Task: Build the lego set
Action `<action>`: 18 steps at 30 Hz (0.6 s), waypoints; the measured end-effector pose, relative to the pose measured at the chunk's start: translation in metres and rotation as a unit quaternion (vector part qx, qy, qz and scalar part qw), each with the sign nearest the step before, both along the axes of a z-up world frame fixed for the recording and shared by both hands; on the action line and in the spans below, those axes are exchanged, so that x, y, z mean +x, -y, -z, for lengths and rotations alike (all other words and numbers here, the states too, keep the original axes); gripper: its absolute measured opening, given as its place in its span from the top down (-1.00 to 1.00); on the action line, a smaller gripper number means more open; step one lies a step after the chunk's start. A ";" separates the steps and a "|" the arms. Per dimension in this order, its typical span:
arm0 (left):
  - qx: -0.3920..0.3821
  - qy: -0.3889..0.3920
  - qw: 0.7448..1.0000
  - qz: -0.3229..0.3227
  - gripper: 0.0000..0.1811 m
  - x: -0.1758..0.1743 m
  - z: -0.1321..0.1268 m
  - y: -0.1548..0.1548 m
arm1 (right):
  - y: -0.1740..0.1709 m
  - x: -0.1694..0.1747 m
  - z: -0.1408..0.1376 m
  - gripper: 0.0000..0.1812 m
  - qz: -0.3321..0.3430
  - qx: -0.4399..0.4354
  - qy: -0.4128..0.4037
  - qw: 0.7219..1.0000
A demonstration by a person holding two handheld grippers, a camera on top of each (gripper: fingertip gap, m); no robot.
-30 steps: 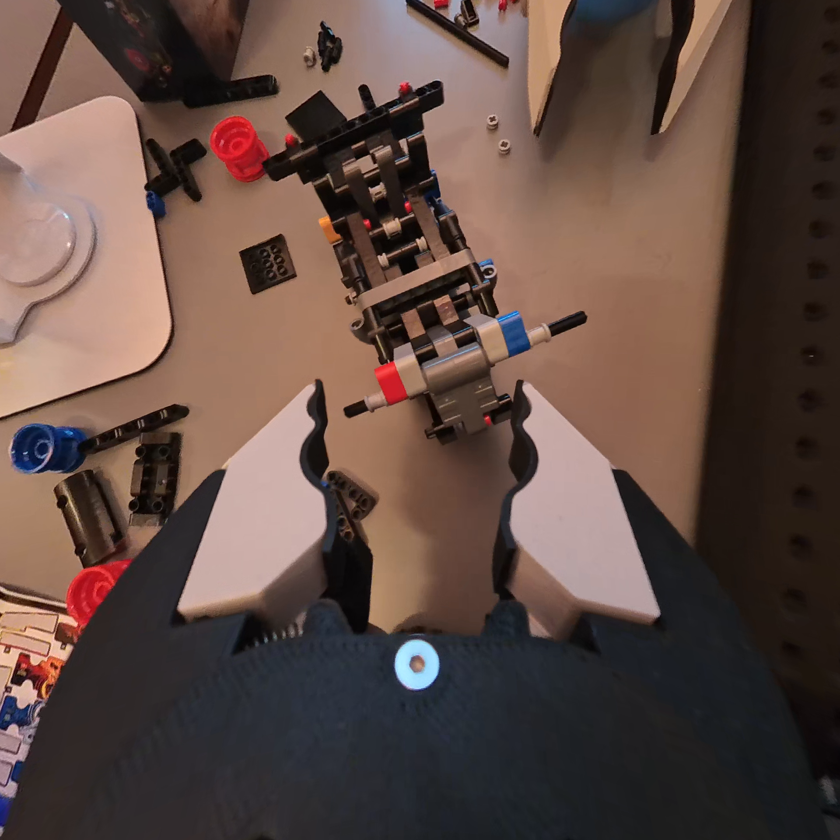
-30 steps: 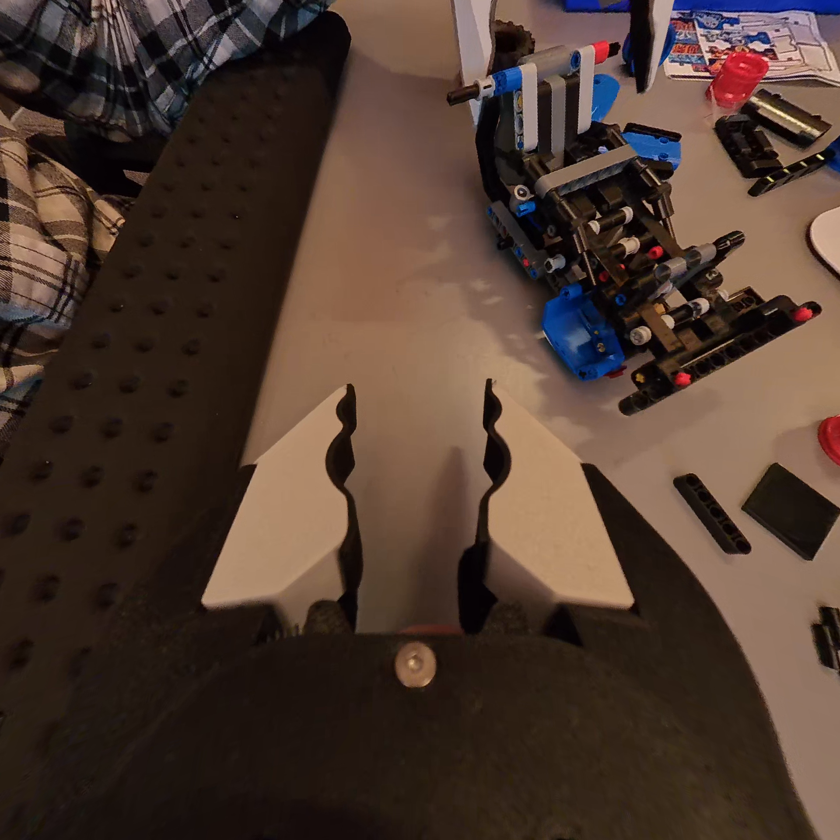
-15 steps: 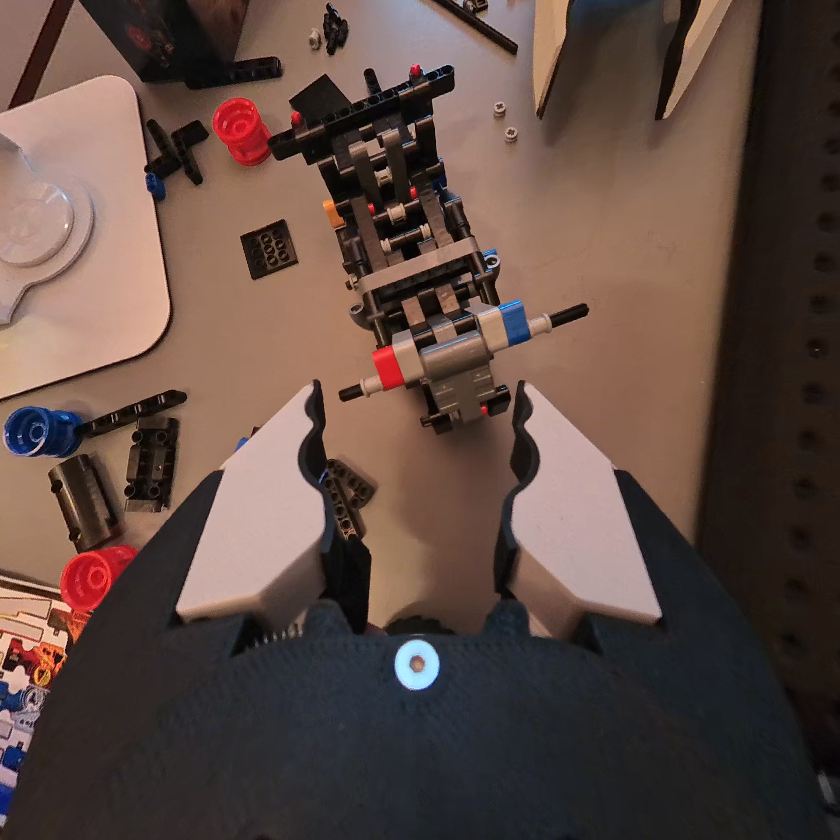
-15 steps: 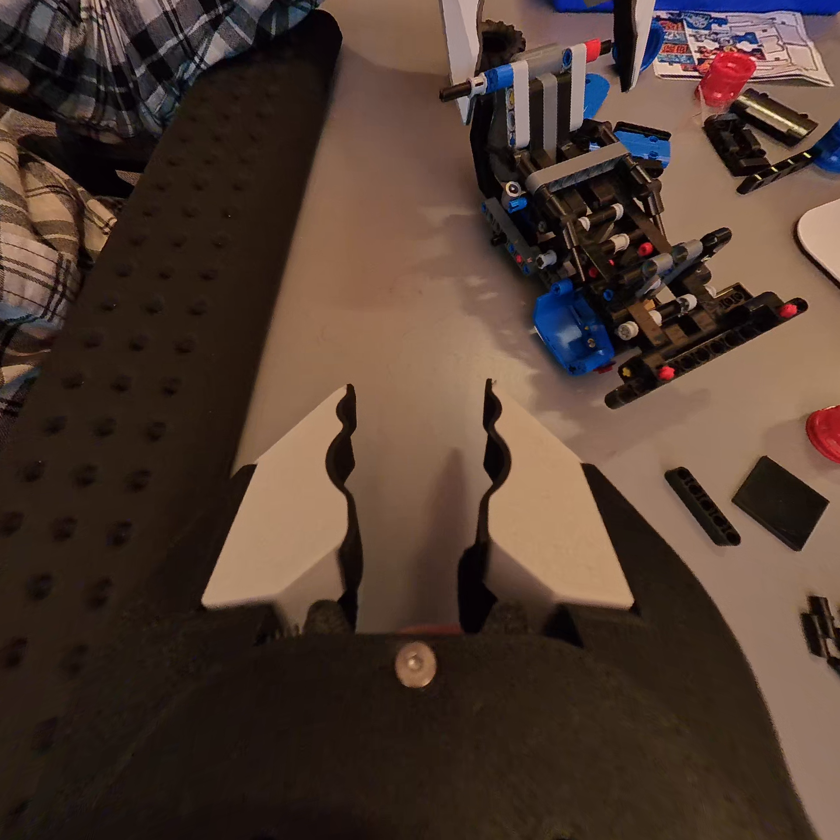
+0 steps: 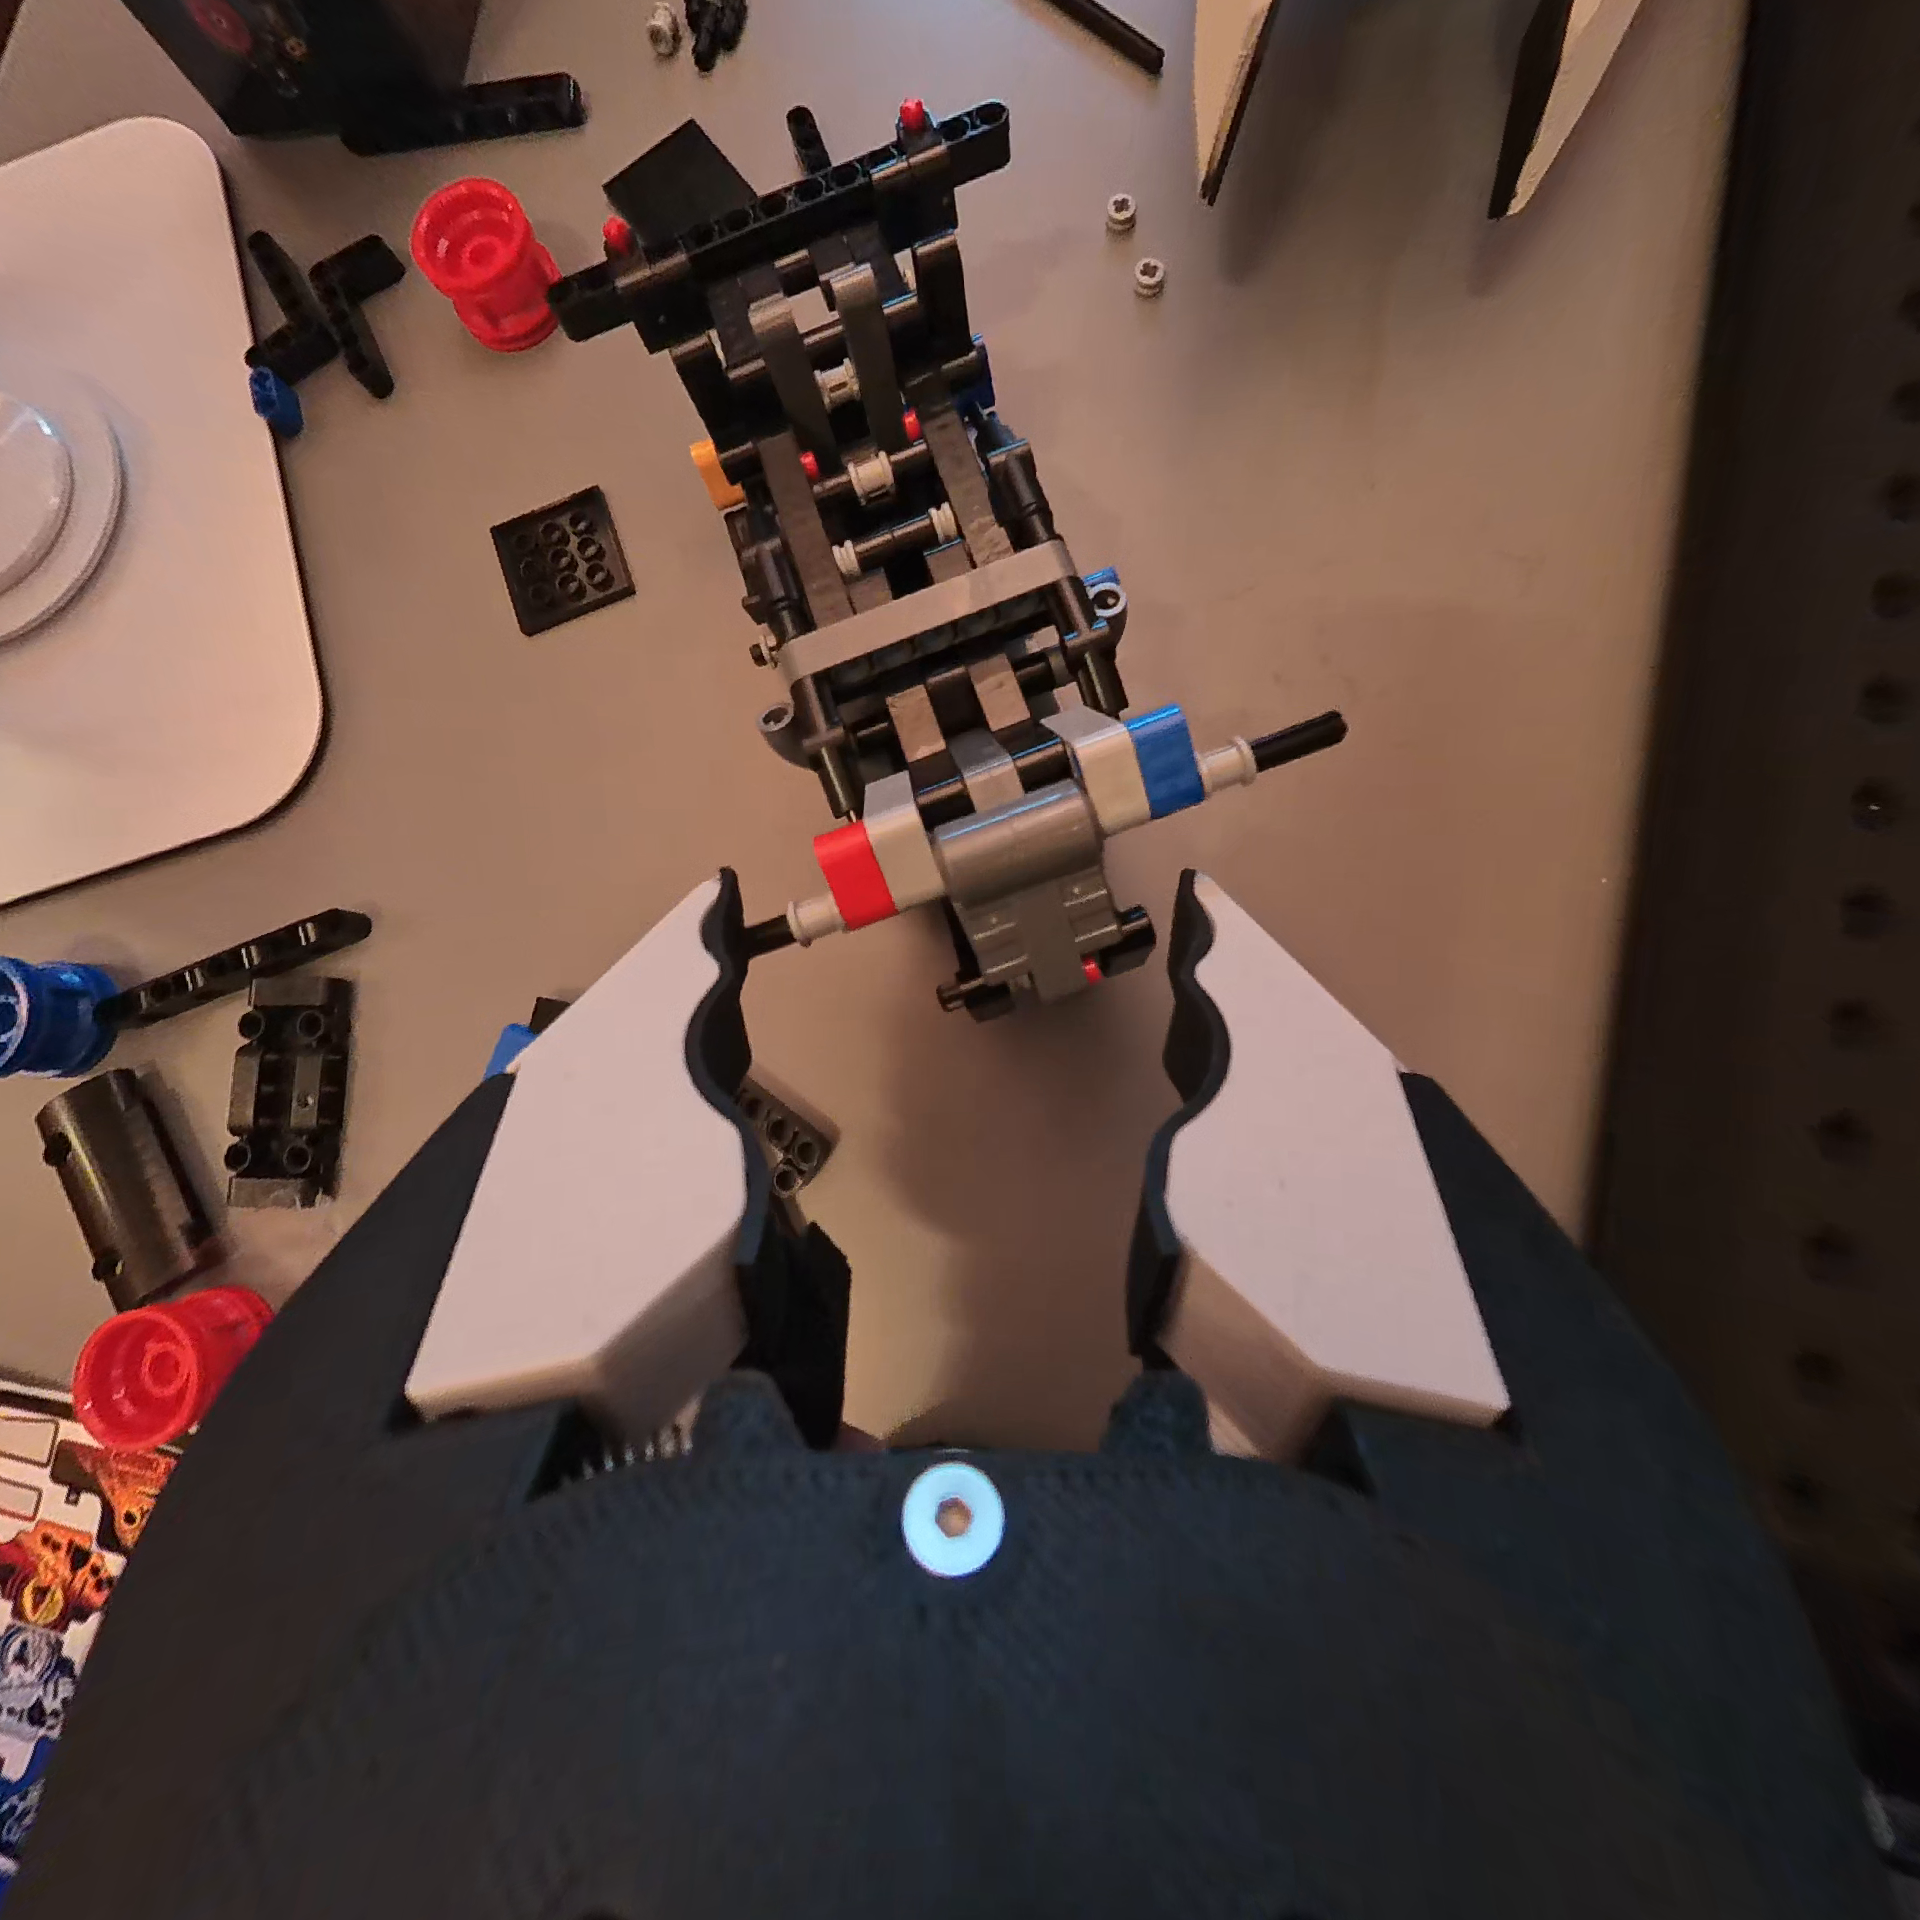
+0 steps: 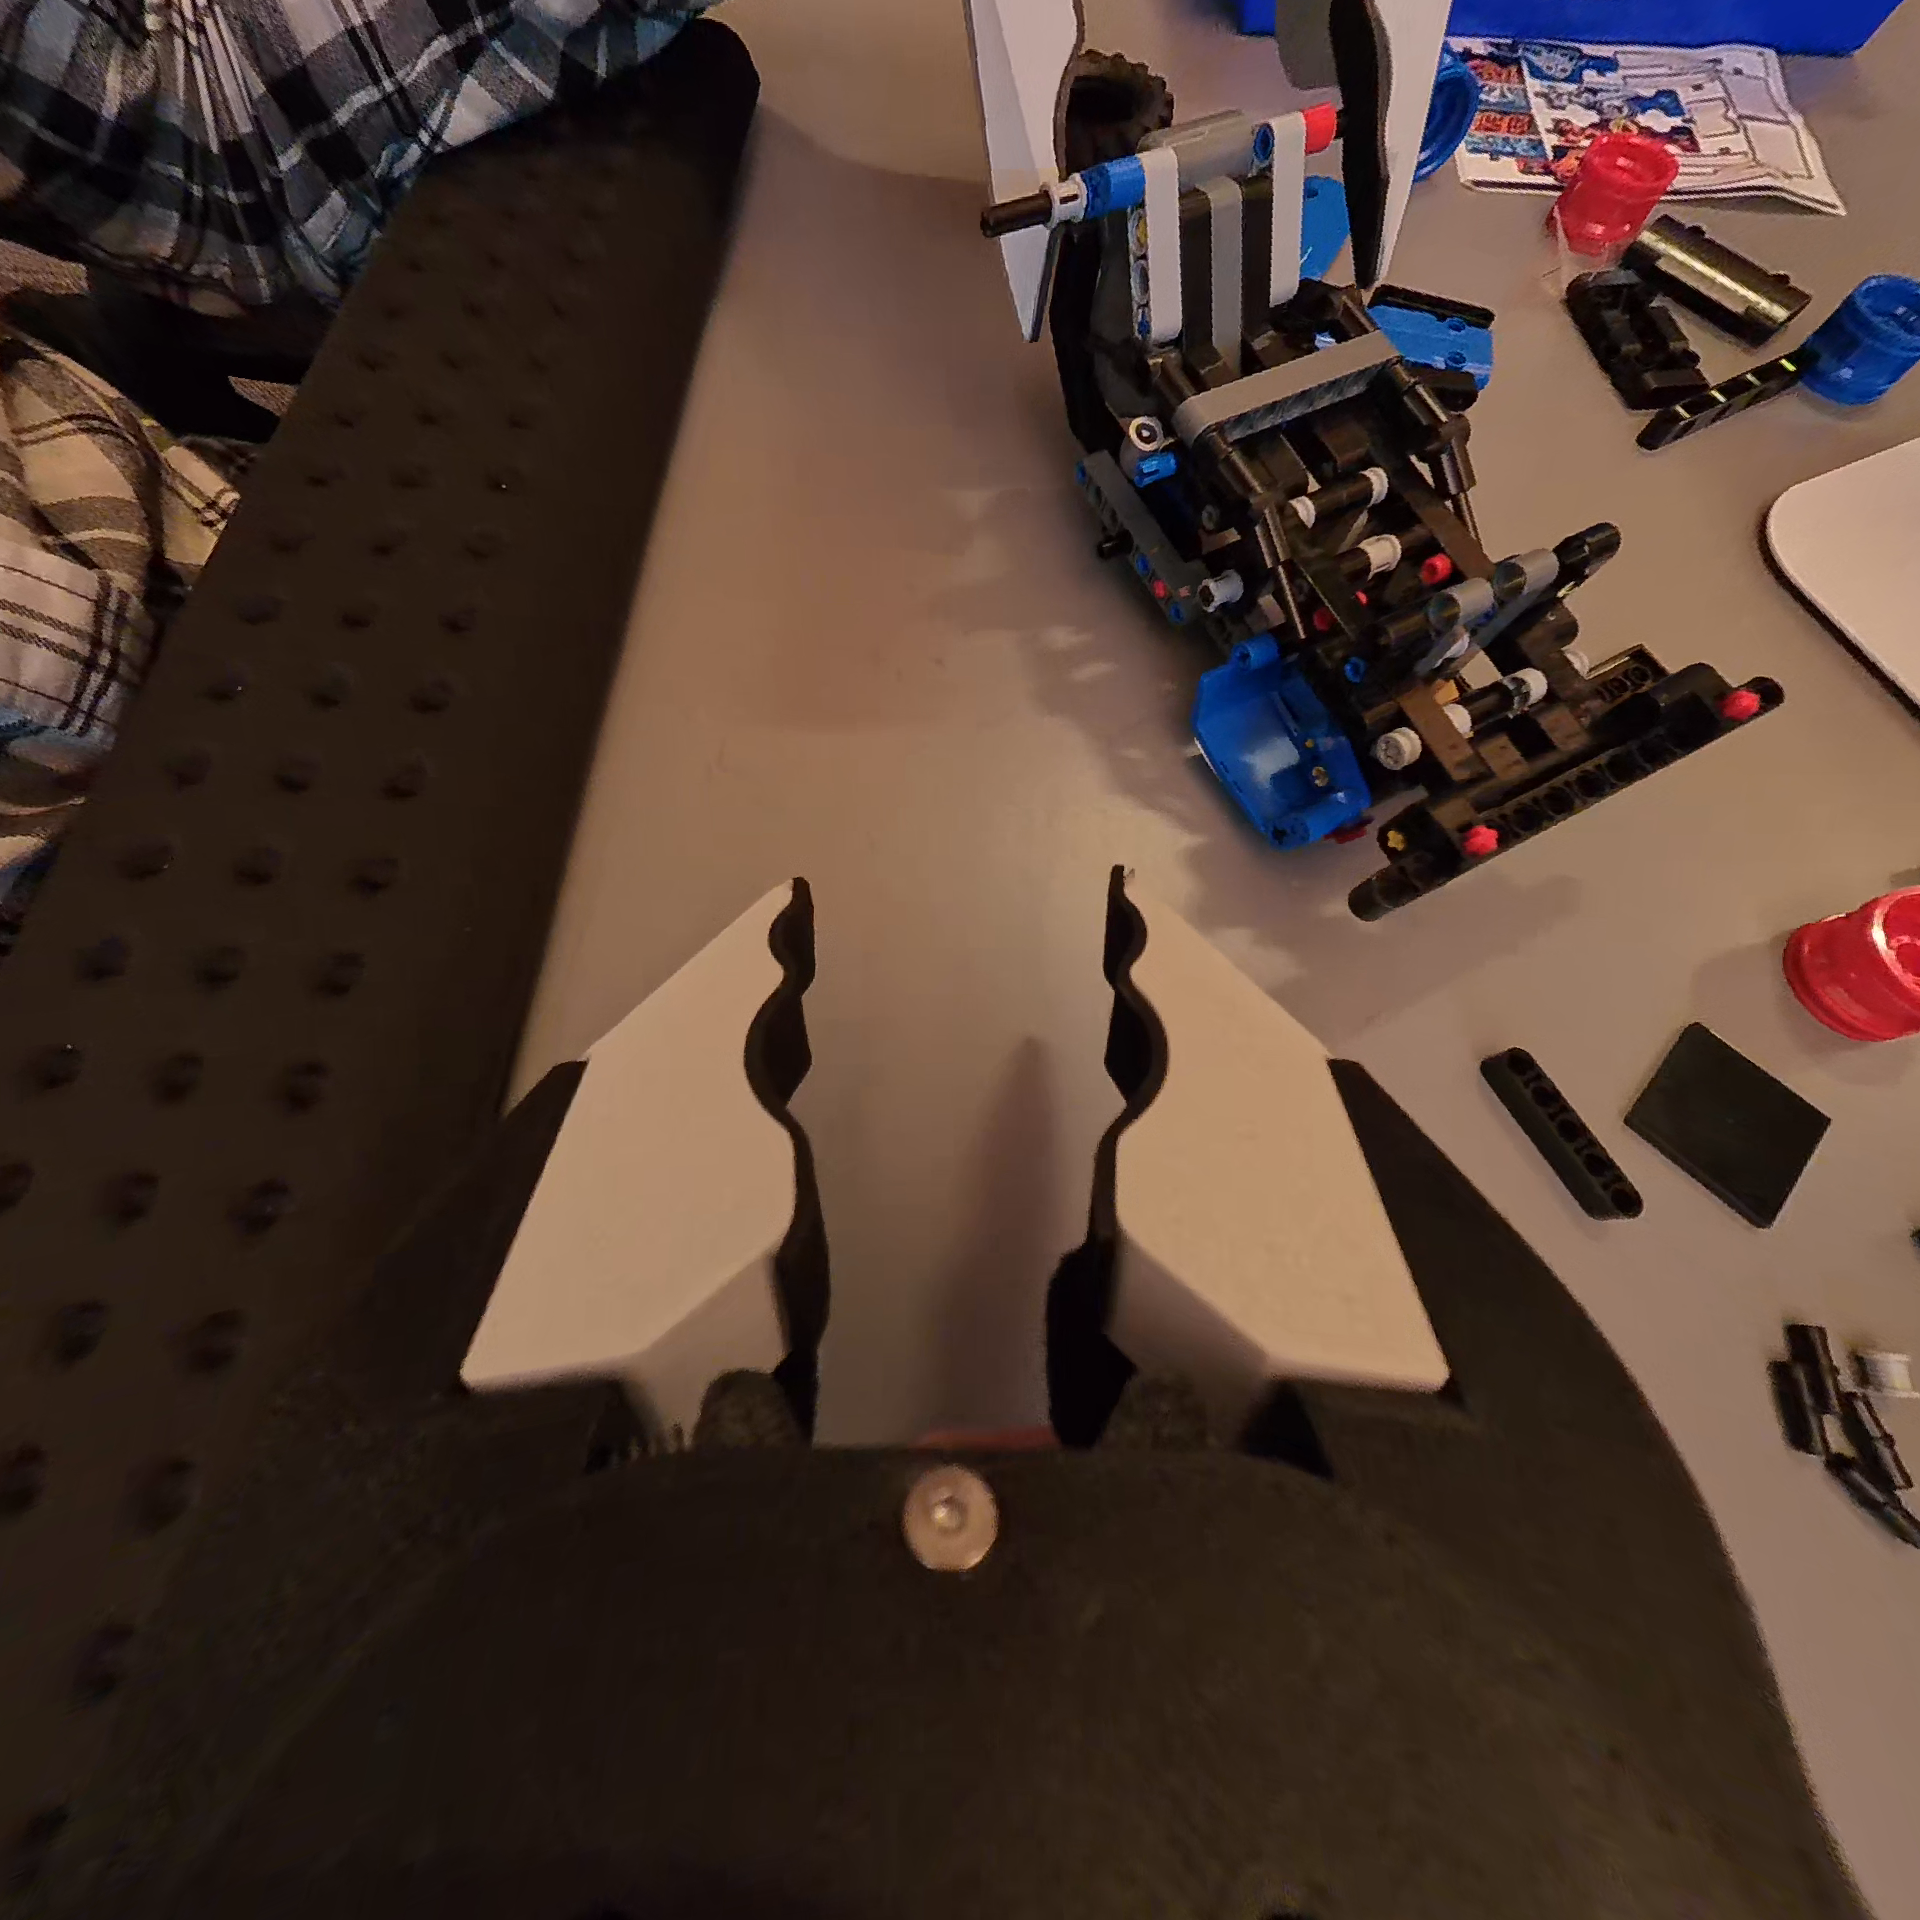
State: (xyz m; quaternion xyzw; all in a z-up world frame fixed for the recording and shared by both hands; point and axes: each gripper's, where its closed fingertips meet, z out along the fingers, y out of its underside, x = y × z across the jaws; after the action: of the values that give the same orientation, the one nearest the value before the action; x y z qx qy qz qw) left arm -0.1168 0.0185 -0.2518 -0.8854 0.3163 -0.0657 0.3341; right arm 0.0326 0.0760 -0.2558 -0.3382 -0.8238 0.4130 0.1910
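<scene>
On the grey table (image 5: 1351,520), at the left of the left wrist view, lie loose parts: a blue wheel hub (image 5: 42,1013) cut by the frame edge, a black cylinder (image 5: 125,1184), two red wheel hubs (image 5: 480,260), and a black square plate (image 5: 562,559). The printed instruction sheet (image 5: 42,1558) is mostly hidden behind the gripper body.

In the middle lies the lego chassis (image 5: 894,540), its long axis running away from the camera and leaning slightly left at the far end. Its near end carries a cross axle (image 5: 1039,821) with a red sleeve on the left and a blue one on the right; a long black beam (image 5: 790,208) caps the far end. The frame is black with grey liftarms.

The left gripper (image 5: 956,904) has its jaws wide, holding nothing, set either side of the chassis's near end; the axle's left tip sits just beside the left finger, and contact cannot be judged.

In the right wrist view, the right gripper (image 6: 956,883) hovers over bare table with jaws moderately apart and empty, well apart from the chassis at upper right. A blue block (image 6: 1268,748) shows on the chassis side. A black perforated mat (image 6: 312,727) runs along the left.
</scene>
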 end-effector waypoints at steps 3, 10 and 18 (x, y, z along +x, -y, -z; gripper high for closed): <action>-0.001 -0.001 1.000 0.000 0.12 0.000 0.001 -0.001 | -0.001 0.000 0.001 0.40 0.001 0.003 0.000 1.000; -0.001 0.001 1.000 -0.001 0.14 0.000 0.001 -0.001 | -0.001 -0.001 0.001 0.40 0.002 0.005 0.000 1.000; -0.001 0.003 1.000 0.000 0.14 0.001 0.002 -0.001 | -0.002 -0.001 0.002 0.40 0.003 0.009 0.001 1.000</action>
State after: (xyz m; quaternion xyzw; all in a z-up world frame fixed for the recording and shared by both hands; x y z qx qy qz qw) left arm -0.1162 0.0194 -0.2536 -0.8859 0.3150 -0.0685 0.3337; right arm 0.0311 0.0779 -0.2577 -0.3391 -0.8268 0.4044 0.1947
